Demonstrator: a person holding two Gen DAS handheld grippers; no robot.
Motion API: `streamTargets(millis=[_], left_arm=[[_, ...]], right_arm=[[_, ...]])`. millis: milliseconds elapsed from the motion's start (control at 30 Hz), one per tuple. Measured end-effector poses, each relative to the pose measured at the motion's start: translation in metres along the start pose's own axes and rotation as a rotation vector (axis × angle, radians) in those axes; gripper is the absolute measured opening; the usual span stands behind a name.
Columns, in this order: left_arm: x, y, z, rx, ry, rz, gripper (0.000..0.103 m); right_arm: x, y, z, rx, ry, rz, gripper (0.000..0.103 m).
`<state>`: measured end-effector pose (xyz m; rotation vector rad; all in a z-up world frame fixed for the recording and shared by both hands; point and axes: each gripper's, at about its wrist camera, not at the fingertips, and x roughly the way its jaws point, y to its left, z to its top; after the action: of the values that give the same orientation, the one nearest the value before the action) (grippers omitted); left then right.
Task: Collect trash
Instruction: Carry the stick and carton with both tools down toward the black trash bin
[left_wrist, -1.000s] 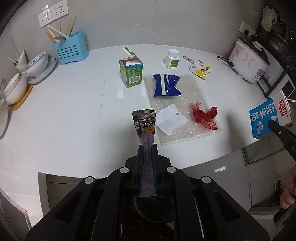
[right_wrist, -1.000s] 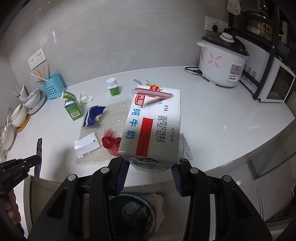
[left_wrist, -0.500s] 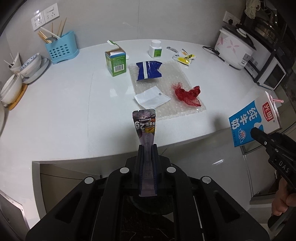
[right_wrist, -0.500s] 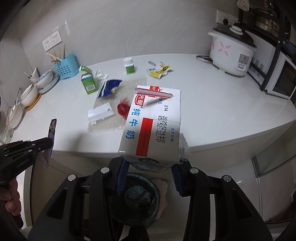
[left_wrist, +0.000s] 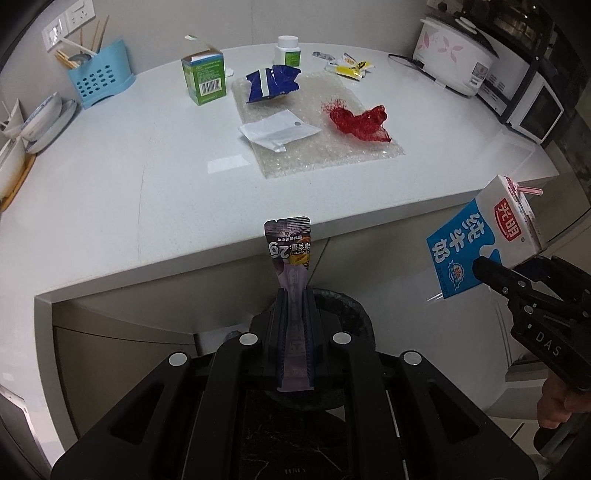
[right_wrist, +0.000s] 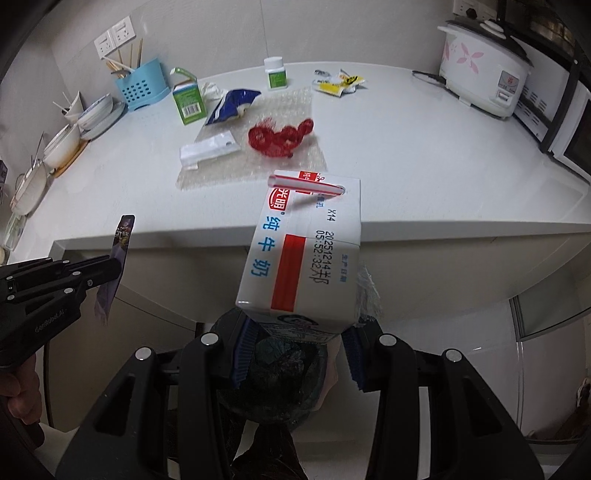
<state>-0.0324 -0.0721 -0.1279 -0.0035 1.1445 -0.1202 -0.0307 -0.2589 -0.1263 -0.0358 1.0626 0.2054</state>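
Left gripper (left_wrist: 293, 306) is pinched tight on a purple wrapper (left_wrist: 290, 251), held upright above the dark bin (left_wrist: 347, 306) off the counter (left_wrist: 147, 177) edge. Right gripper (right_wrist: 297, 350) clamps a milk carton (right_wrist: 303, 251) over the same bin.

Blue utensil holder (left_wrist: 101, 73) near stacked bowls (left_wrist: 40, 118); rice cooker (left_wrist: 456, 61) beside microwave (left_wrist: 532, 107), on countertop (left_wrist: 110, 177).

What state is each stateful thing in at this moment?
left gripper: shut on purple wrapper, held above the bin
right gripper: shut on milk carton, straw in
green box: top flap open, upright
white bottle: capped, upright
blue snack bag: crumpled on the bubble wrap
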Motion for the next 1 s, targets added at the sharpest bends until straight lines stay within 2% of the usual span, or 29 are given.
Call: streamTargets(millis=[667,1000], left_arm=[[0.087,0.0,-0.042,-0.042,0.076,-0.054,0.008],[0.139,-0.005,-0.058,0.0,0.141,-0.077,0.008]], right_arm=[[0.079,0.005,-0.048,-0.001,0.114,0.011,0.04],[0.117,-0.001,-0.072,-0.024,0.169,-0.024,0.04]])
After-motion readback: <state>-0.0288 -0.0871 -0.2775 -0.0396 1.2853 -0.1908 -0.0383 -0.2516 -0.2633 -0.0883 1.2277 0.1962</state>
